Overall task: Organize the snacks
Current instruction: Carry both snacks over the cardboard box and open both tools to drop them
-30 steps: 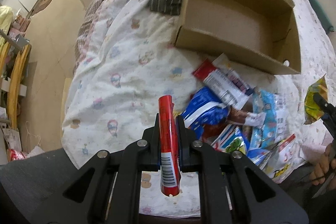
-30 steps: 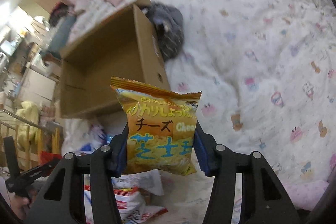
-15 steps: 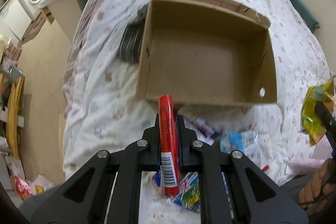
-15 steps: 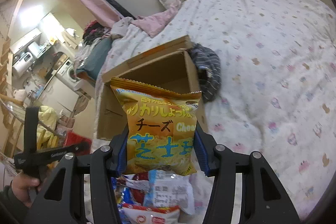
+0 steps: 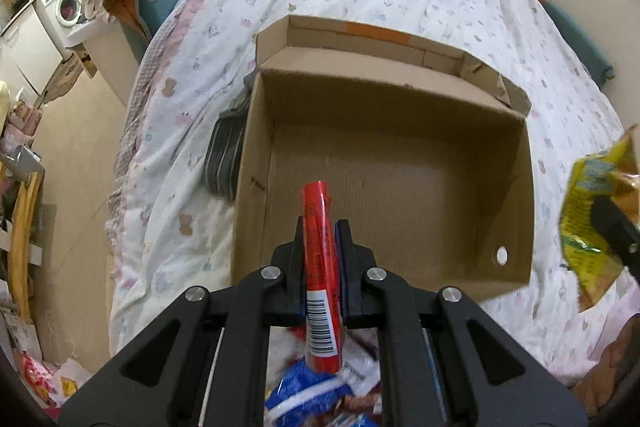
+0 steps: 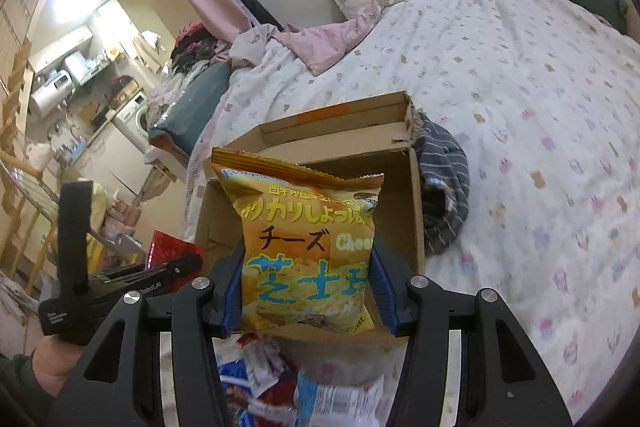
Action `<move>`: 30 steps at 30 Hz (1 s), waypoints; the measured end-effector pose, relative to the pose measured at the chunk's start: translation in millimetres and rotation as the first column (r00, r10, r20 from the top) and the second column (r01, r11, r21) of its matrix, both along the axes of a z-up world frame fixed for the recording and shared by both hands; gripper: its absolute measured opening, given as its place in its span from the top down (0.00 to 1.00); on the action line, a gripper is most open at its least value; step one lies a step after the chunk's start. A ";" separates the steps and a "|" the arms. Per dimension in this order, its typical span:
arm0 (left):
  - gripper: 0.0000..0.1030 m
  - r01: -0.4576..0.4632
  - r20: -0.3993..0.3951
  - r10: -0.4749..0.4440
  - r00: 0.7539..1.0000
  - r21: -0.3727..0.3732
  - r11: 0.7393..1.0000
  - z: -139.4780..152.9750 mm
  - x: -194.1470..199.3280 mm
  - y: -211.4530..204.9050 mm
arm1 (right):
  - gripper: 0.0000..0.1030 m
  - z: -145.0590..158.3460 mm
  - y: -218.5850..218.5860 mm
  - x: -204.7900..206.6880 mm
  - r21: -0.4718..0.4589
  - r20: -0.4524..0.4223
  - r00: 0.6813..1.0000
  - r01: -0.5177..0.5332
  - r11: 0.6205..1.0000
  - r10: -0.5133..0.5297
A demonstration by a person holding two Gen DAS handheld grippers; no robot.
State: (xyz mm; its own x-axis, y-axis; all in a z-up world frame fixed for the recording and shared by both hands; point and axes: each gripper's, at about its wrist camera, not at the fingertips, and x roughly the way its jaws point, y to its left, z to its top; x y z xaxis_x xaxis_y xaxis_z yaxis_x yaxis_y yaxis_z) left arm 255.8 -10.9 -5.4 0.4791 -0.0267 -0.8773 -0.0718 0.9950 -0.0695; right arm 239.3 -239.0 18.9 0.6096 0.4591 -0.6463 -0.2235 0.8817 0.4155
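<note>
Left gripper [image 5: 322, 239] is clamped tight on a red snack stick pack [image 5: 319, 267], low centre of its frame, over the open cardboard box [image 5: 400, 163]. Right gripper [image 6: 306, 279] squeezes a yellow cheese snack bag [image 6: 308, 247] — mid-frame, box [image 6: 414, 195] behind it. Loose snack packets [image 6: 320, 391] crowd the bottom edge — all on the patterned bedspread [image 6: 520, 147].

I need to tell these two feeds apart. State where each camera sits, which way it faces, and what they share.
Left wrist: on the left tongs, angled down into the empty cardboard box; its tongs clamp a red packet.
Right wrist: on the right tongs, facing box and bed; its tongs clamp a yellow bag; a hand shows.
Shared: box, striped cloth, both snacks.
</note>
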 end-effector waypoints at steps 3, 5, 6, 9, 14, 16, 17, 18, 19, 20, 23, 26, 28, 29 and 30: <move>0.91 0.018 0.027 -0.018 0.999 0.018 1.000 -8.5 7.2 -5.3 | 0.47 -15.3 4.1 11.9 0.006 -0.027 1.000 -0.002 1.000 0.002; 0.91 0.029 0.021 -0.029 0.999 0.024 0.999 -19.1 10.3 -7.8 | 0.47 -29.8 5.7 14.8 -0.001 -0.051 0.999 0.003 1.000 -0.003; 0.91 0.030 0.011 -0.030 0.999 0.018 0.999 -24.1 12.5 -8.2 | 0.47 -34.6 6.9 16.1 -0.013 -0.057 0.998 0.005 1.000 -0.006; 0.91 0.033 -0.007 -0.033 0.999 0.010 0.999 -37.0 18.1 -8.3 | 0.47 -52.2 11.6 23.5 -0.046 -0.095 0.995 0.001 0.999 -0.005; 0.91 0.053 0.025 -0.054 0.998 0.018 0.998 -38.8 19.9 -12.5 | 0.47 -74.9 11.5 33.3 -0.052 -0.162 0.986 0.015 0.999 -0.023; 0.91 0.057 0.046 -0.058 0.997 0.027 0.998 -36.6 19.8 -14.2 | 0.47 -77.5 13.3 34.2 -0.052 -0.173 0.985 0.012 0.999 -0.020; 0.90 0.061 0.051 -0.062 0.997 0.027 0.998 -36.2 19.9 -15.1 | 0.47 -78.5 14.7 34.4 -0.054 -0.175 0.984 0.007 0.999 -0.016; 0.89 0.063 0.051 -0.064 0.997 0.025 0.998 -35.8 20.4 -15.7 | 0.47 -78.8 16.2 34.1 -0.055 -0.174 0.985 0.001 0.998 -0.011; 0.89 0.066 0.047 -0.067 0.997 0.021 0.998 -36.6 20.7 -16.4 | 0.46 -78.9 17.7 33.9 -0.055 -0.175 0.985 -0.006 0.998 -0.004; 0.89 0.068 0.044 -0.069 0.997 0.019 0.997 -37.2 21.3 -16.7 | 0.46 -79.1 18.1 33.8 -0.053 -0.176 0.984 -0.009 0.999 -0.001; 0.88 0.076 0.042 -0.077 0.996 0.024 0.997 -38.9 20.9 -19.2 | 0.44 -79.2 19.3 33.6 -0.046 -0.177 0.984 -0.012 0.999 0.004; 0.88 0.084 0.035 -0.086 0.996 0.033 0.996 -40.7 20.1 -22.5 | 0.44 -77.7 18.5 34.2 -0.037 -0.174 0.985 -0.010 0.999 0.004; 0.87 0.087 0.039 -0.088 0.995 0.029 0.996 -40.7 18.5 -23.8 | 0.44 -76.6 16.5 33.6 -0.026 -0.169 0.986 -0.005 1.000 0.001; 0.85 0.089 0.039 -0.090 0.995 0.029 0.996 -40.9 18.5 -24.1 | 0.44 -76.5 16.3 33.4 -0.022 -0.168 0.986 -0.004 1.000 0.000; 0.79 0.090 0.040 -0.091 0.995 0.033 0.995 -40.8 17.9 -24.3 | 0.44 -76.6 15.3 33.6 -0.018 -0.170 0.985 -0.002 1.000 -0.002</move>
State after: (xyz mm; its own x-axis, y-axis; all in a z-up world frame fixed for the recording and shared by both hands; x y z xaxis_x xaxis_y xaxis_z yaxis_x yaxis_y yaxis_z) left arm 273.7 -35.2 -46.2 0.5118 -0.0449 -0.8579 0.0209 0.9990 -0.0398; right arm 272.8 -223.6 -57.7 0.4898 0.4461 -0.7490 -0.1508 0.8896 0.4312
